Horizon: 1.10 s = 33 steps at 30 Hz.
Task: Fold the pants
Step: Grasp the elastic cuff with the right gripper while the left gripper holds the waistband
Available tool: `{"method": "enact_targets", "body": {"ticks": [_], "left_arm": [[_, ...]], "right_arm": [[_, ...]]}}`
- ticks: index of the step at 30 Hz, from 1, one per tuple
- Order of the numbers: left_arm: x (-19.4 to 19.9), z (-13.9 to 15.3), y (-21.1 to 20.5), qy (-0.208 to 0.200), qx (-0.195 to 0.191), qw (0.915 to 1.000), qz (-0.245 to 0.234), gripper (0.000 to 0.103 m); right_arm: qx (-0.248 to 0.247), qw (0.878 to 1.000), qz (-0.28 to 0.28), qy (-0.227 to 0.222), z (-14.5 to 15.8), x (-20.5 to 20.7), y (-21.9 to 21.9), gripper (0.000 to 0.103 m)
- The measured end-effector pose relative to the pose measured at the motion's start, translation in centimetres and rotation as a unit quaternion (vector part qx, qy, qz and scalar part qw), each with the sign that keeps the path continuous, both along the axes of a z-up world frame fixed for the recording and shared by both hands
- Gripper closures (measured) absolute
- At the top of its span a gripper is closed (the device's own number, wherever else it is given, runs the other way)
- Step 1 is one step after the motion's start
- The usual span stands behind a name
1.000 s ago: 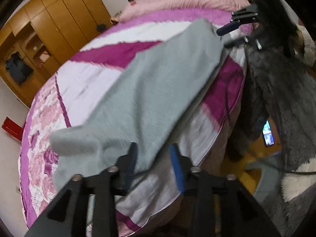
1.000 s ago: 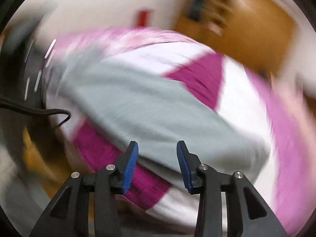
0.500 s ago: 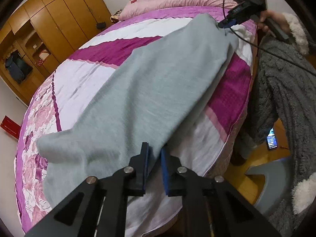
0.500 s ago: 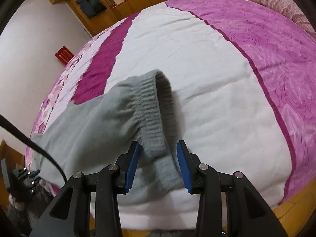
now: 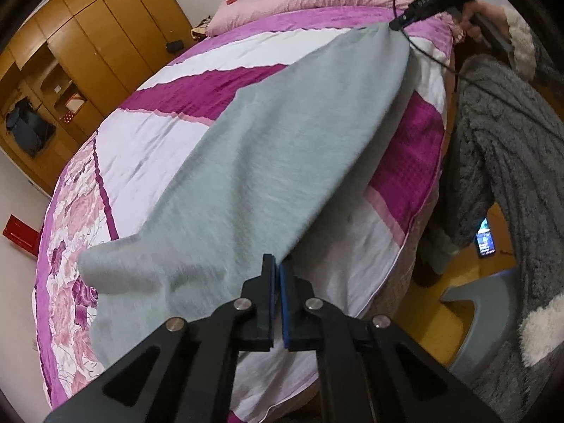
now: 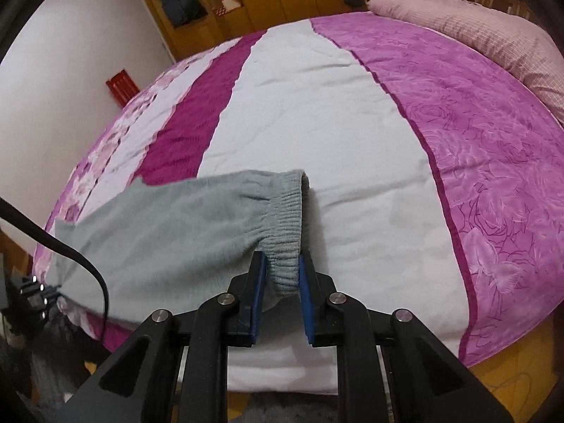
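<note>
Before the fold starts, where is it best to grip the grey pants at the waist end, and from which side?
Probably the ribbed waistband, at its near corner, coming from the bed's near edge. The band is thick and bunched, so it fills the jaws well. The right claw is closing on exactly this corner.

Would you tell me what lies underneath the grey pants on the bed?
The grey pants lie on the striped bedspread, white and magenta bands showing around them. Whatever sits directly beneath the fabric is covered and cannot be seen.
</note>
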<state>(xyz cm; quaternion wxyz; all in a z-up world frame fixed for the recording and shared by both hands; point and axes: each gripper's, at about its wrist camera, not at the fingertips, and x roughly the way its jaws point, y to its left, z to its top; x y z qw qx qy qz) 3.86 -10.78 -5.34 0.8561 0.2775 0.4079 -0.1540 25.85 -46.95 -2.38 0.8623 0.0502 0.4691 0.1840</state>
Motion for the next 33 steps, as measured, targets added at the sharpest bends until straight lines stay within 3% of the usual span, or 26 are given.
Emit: {"method": "enact_targets", "body": {"ticks": [4,9,12,14,15,19,22,24,26,28,30,33], "left_arm": [[0.0,-0.9,-0.2,0.008,0.003,1.0,0.001,0.1],[-0.1,-1.1,0.0,0.008,-0.003,1.0,0.005,0.1],[-0.1,-1.3,-0.1,0.007,0.0,1.0,0.004,0.1],[-0.1,-1.5,-0.2,0.006,0.004,1.0,0.005,0.1],[-0.1,-1.6,-0.3,0.005,0.005,1.0,0.006,0.1],[-0.3,-1.5,-0.1,0.005,0.003,0.9999,0.009,0.1],[-0.2,-1.6,0.1,0.007,0.0,0.9999,0.012,0.098],[-0.2,-1.5,0.1,0.008,-0.003,0.9998,0.016,0.097],[-0.3,-1.0,0.6,0.014,-0.022,0.9992,0.029,0.087],[-0.8,0.2,1.8,0.017,-0.058,0.9969,0.05,0.053],[-1.7,1.7,3.5,0.005,-0.097,0.9926,0.073,0.041],[-2.7,3.6,7.4,-0.003,-0.149,0.9815,0.12,0.039]], "right_arm": [[-0.063,0.997,0.019,0.038,-2.5,0.6,1.5,0.087],[-0.052,0.998,0.017,0.026,-1.6,0.0,1.1,0.085],[-0.039,0.998,0.032,0.042,-2.5,-0.2,1.4,0.069],[-0.056,0.997,0.027,0.049,-3.1,-0.3,1.5,0.075],[-0.068,0.996,0.027,0.044,-2.8,-0.6,1.6,0.084],[-0.063,0.997,0.026,0.026,-1.2,-1.3,1.1,0.085],[-0.088,0.994,0.038,0.059,-3.1,-0.7,1.7,0.08],[-0.097,0.993,0.038,0.055,-3.4,-0.7,2.1,0.076],[-0.121,0.992,0.019,0.035,-2.2,-1.3,2.1,0.068],[-0.156,0.988,0.004,-0.001,-0.7,-2.4,2.5,0.064],[-0.202,0.978,-0.004,-0.05,1.3,-4.2,3.9,0.063],[-0.213,0.971,0.027,-0.109,4.2,-6.4,7.6,0.063]]}}
